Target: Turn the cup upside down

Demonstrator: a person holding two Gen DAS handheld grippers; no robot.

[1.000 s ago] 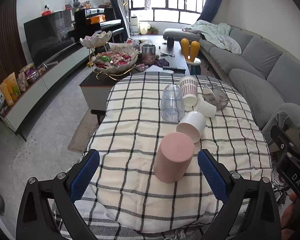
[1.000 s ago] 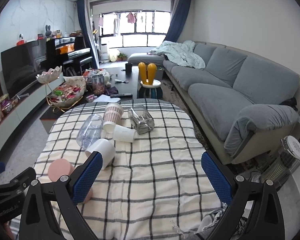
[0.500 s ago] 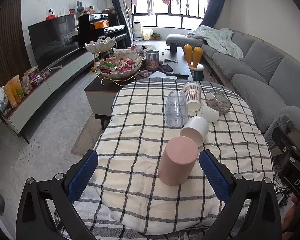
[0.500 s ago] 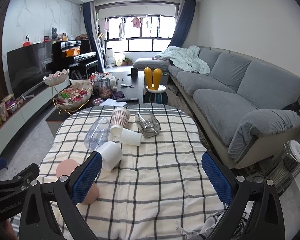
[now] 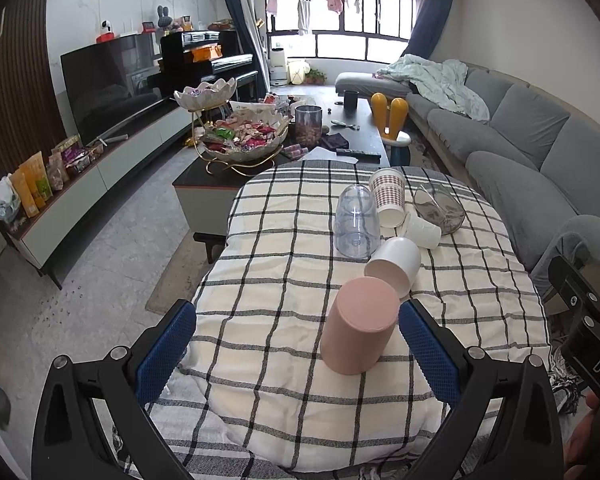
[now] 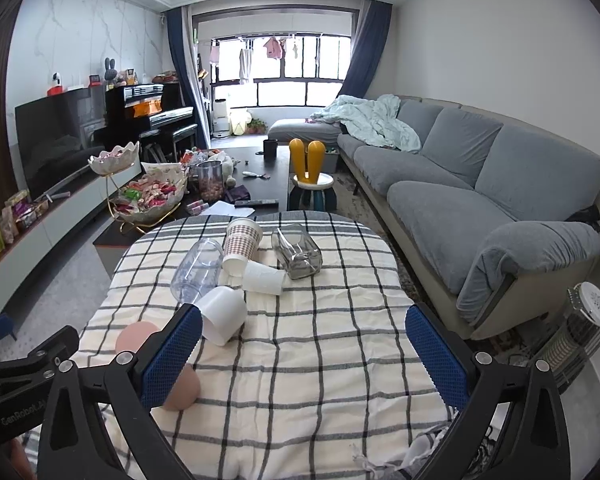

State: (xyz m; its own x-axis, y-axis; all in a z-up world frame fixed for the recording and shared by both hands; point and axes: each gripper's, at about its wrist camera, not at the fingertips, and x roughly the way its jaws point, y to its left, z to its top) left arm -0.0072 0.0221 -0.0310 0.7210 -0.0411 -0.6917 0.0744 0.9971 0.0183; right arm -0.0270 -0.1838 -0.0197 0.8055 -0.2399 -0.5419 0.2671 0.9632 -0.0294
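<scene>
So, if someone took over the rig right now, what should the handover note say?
Left tongs: open, empty, low over the near table edge, with the pink cup between the pads but not touching.
Right tongs: open, empty, over bare checked cloth.
Pink cup: already mouth-down, base up.
White cup, clear cup, checked paper cup, small paper cup and glass jar: all lying on their sides mid-table.
Left: probably flip those; which one is meant is unclear.
</scene>
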